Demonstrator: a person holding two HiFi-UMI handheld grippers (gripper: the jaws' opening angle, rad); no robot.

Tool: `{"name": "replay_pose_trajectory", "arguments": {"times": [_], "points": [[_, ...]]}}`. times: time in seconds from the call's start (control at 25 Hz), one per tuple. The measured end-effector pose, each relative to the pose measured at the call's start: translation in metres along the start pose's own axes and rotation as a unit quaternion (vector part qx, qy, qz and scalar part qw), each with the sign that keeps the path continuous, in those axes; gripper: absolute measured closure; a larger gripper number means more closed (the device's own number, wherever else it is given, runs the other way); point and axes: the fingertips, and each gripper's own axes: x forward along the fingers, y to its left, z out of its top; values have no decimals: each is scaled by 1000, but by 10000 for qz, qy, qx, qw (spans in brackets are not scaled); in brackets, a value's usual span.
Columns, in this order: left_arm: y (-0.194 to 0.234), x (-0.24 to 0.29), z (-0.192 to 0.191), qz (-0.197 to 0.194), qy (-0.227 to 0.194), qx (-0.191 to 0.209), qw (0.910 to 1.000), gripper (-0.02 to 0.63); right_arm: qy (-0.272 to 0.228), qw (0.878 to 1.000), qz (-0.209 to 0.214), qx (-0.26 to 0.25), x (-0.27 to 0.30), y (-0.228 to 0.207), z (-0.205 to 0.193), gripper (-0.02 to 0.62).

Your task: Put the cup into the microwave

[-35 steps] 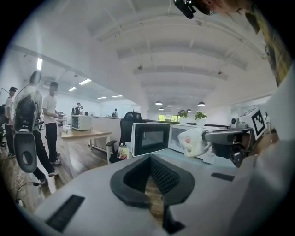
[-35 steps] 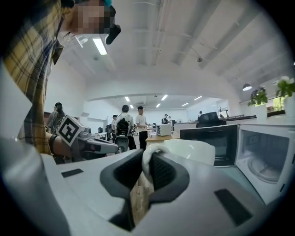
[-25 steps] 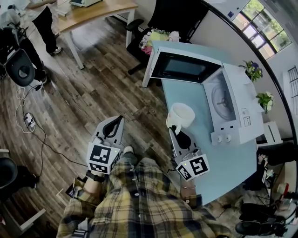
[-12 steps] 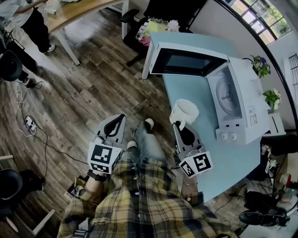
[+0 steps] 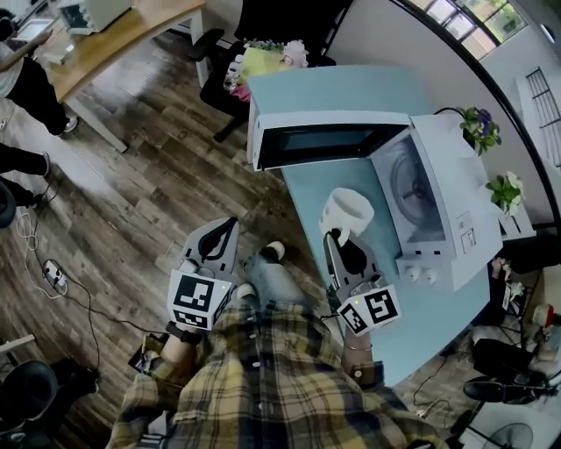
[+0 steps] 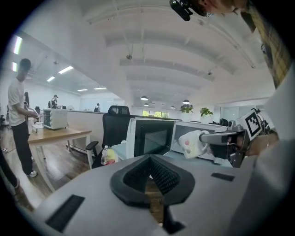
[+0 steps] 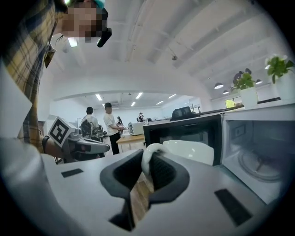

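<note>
My right gripper (image 5: 334, 237) is shut on the handle of a white cup (image 5: 345, 213), which hangs over the pale blue table (image 5: 351, 88) just in front of the white microwave (image 5: 456, 202). The microwave's door (image 5: 316, 142) stands wide open to the left and its cavity with the glass turntable (image 5: 410, 186) is exposed. In the right gripper view the cup's handle (image 7: 148, 159) sits between the pads and the cup body (image 7: 190, 150) faces the cavity (image 7: 262, 154). My left gripper (image 5: 224, 228) is shut and empty over the wooden floor, left of the table. From the left gripper view the cup (image 6: 191, 143) is at the right.
A black office chair (image 5: 263, 26) and some bottles and packets (image 5: 263, 60) are at the table's far end. Two potted plants (image 5: 479, 128) stand behind the microwave. A wooden desk (image 5: 123, 26) and people (image 5: 26, 83) are at the far left. Cables (image 5: 53, 272) lie on the floor.
Both grippers and the cup have moved forward along the table, bringing the cup nearer the microwave's open front. The grip on the handle is unchanged.
</note>
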Motion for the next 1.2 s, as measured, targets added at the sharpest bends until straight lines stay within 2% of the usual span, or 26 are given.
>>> {"name": "replay_pose_trajectory", "arguments": {"times": [0.24, 0.36, 0.56, 0.92, 1.2], "points": [[-24, 64, 36, -688, -28, 293, 9972, 612, -143, 9989, -441, 40, 6, -48, 21, 552], [-45, 89, 49, -1139, -26, 428, 9926, 614, -218, 9966, -785, 94, 1, -69, 29, 552], [-71, 125, 64, -1667, 2, 599, 9842, 612, -276, 9909, -1305, 184, -15, -100, 32, 552], [-117, 179, 75, -2489, 70, 921, 9641, 614, -384, 9738, -2204, 398, -53, -141, 26, 552], [-158, 213, 83, -3150, 82, 1124, 9424, 614, -510, 9612, -2657, 535, -72, -156, 22, 552]]}}
